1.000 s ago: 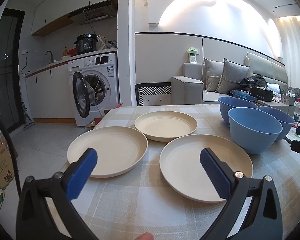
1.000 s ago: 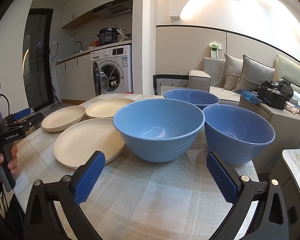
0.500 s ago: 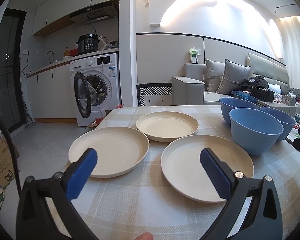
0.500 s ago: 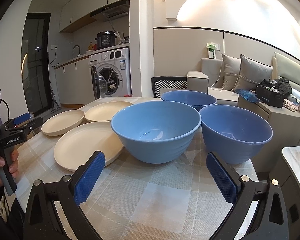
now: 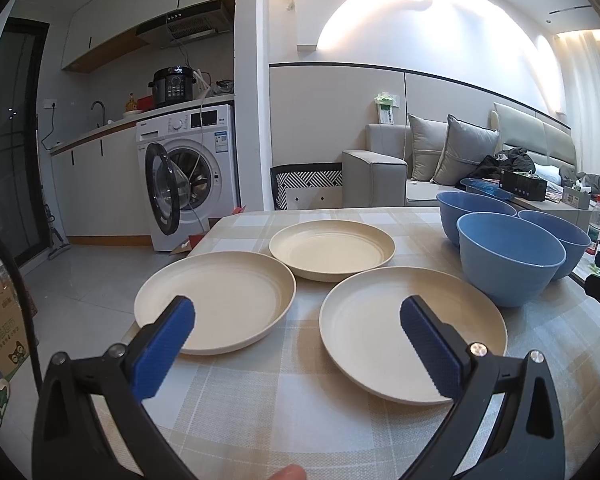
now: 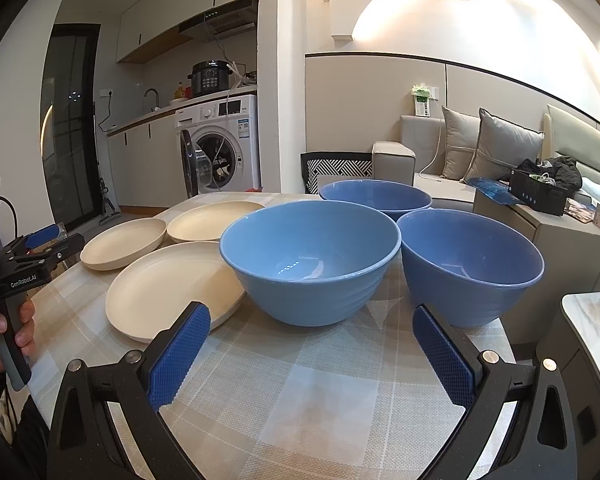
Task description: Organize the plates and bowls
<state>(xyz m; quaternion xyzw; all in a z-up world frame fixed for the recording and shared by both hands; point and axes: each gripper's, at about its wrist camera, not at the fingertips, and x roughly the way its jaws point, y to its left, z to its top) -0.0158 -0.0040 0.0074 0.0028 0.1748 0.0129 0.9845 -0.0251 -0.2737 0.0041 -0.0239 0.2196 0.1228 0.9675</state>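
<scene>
Three plates (image 5: pixel 412 332) lower centre ahead of left gripper (image 5: pixel 296 344); bowls (image 6: pixel 312 252) centre, nearer right gripper (image 6: pixel 310 344). Both jaws wide, empty.

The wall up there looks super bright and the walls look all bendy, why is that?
In both wrist views a lamp's glare whitens the arched wall, hiding detail there. The fisheye lens curves straight lines and darkens the corners. In the right wrist view, small light spots glint inside the nearest blue bowl.

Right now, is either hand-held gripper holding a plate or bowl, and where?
Nothing held: left hand-held gripper and right hand-held gripper are both open and empty.
</scene>
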